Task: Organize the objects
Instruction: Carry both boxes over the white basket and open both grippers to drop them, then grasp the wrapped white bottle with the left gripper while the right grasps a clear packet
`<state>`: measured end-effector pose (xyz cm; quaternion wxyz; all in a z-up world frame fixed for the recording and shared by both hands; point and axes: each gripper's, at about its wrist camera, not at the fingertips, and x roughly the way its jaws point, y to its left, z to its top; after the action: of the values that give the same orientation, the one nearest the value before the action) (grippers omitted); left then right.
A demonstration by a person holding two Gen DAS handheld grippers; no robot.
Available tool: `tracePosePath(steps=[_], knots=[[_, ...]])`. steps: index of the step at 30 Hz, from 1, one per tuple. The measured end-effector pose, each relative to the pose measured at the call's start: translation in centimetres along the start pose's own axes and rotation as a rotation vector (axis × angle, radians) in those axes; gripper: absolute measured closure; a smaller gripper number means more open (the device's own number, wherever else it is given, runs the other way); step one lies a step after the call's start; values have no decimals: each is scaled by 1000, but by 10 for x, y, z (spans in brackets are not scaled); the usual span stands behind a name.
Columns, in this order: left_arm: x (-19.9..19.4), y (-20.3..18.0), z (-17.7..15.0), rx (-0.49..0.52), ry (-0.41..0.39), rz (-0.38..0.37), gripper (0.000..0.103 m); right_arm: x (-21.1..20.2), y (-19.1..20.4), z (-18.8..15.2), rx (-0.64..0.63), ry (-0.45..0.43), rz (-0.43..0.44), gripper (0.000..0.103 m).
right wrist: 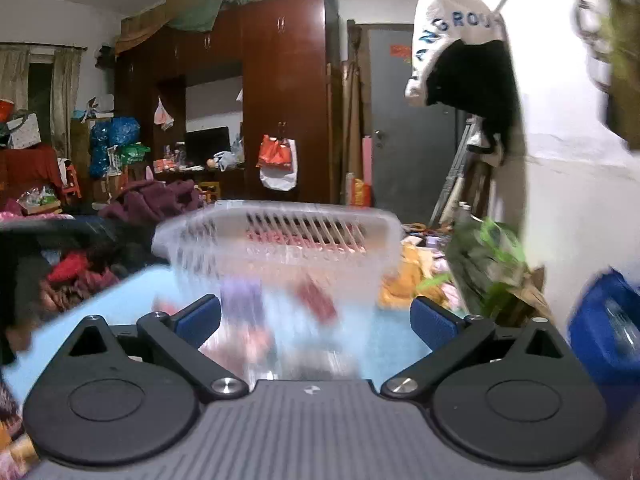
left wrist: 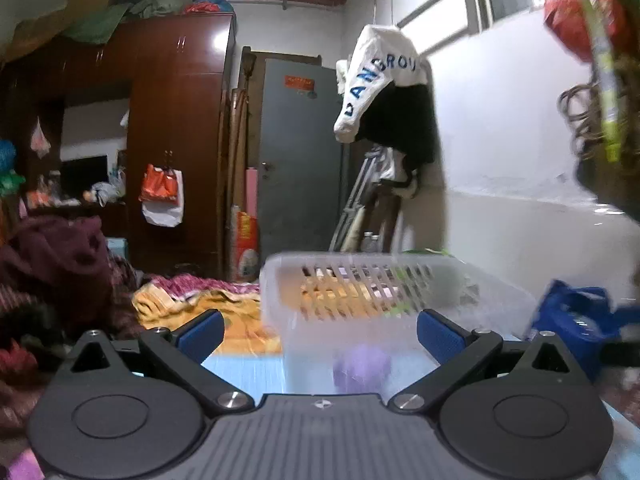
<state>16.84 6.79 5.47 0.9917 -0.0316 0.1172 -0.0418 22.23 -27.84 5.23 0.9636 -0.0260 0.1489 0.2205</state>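
Observation:
A clear slotted plastic basket [left wrist: 384, 296] stands on a light blue surface [left wrist: 244, 372] just ahead of my left gripper [left wrist: 320, 334], which is open and empty. A purple object [left wrist: 362, 368] shows through the basket's near wall. In the right wrist view the same basket [right wrist: 280, 236] is blurred by motion, with purple [right wrist: 240, 300] and red [right wrist: 316, 300] things showing through it. My right gripper [right wrist: 316, 320] is open and empty in front of the basket.
A blue bag [left wrist: 576, 316] lies right of the basket and shows in the right wrist view [right wrist: 608, 336]. Orange and patterned cloth [left wrist: 208, 304] lies behind. Dark red clothes [left wrist: 60, 264] are piled left. Green-leaved stuff [right wrist: 488, 256] sits right. A wardrobe [left wrist: 176, 128] and door [left wrist: 300, 152] stand behind.

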Motion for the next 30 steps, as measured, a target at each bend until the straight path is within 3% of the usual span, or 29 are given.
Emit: tracePosePath(steps=[4,7,10,16,18,20,24,27,30], knots=[[-50,12,-47,-51,-15,-30,0,-37,-26,-64,130,-50,25,0],[-66,16,-73,-86,-5,-32,0,-42,-29,-86,148,-74,27,6],[-70,17,-91,-99,27,-28,1,-30,-18,-90,61,-32,-17,18],[-60,12,-106,-68,84,-50,15,-13,-10,-104,41,23,-17,42],[-56,12,-109,-74,95,-69,16,-10,-9,-104,42,22,-30,48],[-56,10,-112,-71,91,-59,17,-10,-9,-105,37,21,-39,60],[-61,4,-117,-66,85,-80,29,-19,-8,-113,36,13,-36,64],[-60,-3,-119,-36,83,-57,29,-19,-9,-113,30,13,-32,64],[-59,2,-120,-70,88,-67,29,-19,-9,-113,33,13,-28,64]])
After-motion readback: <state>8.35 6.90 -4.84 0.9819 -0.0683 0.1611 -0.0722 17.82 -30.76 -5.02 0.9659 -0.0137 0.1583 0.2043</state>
